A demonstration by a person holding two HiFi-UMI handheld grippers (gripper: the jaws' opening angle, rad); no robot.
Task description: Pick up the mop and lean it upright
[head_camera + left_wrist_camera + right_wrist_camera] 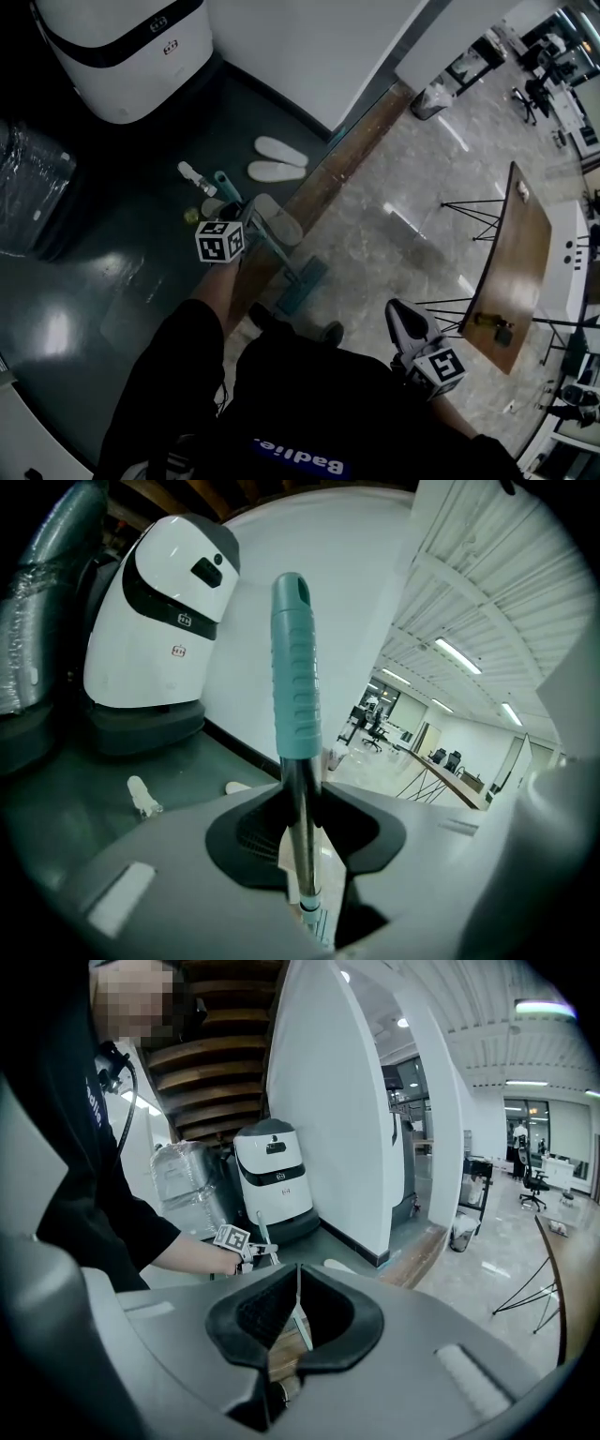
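Observation:
The mop has a teal grip, a metal pole and a flat teal head that rests on the floor. My left gripper is shut on the pole just below the grip, with the pole running up between the jaws. The handle end is raised and stands nearly upright in front of the white wall. My right gripper hangs lower right, away from the mop, shut with nothing in it. In the right gripper view the left gripper and the pole show ahead.
A white machine stands at the back left, beside a plastic-wrapped bundle. Two white insoles, a grey slipper and a small bottle lie near the mop. A wooden table stands to the right.

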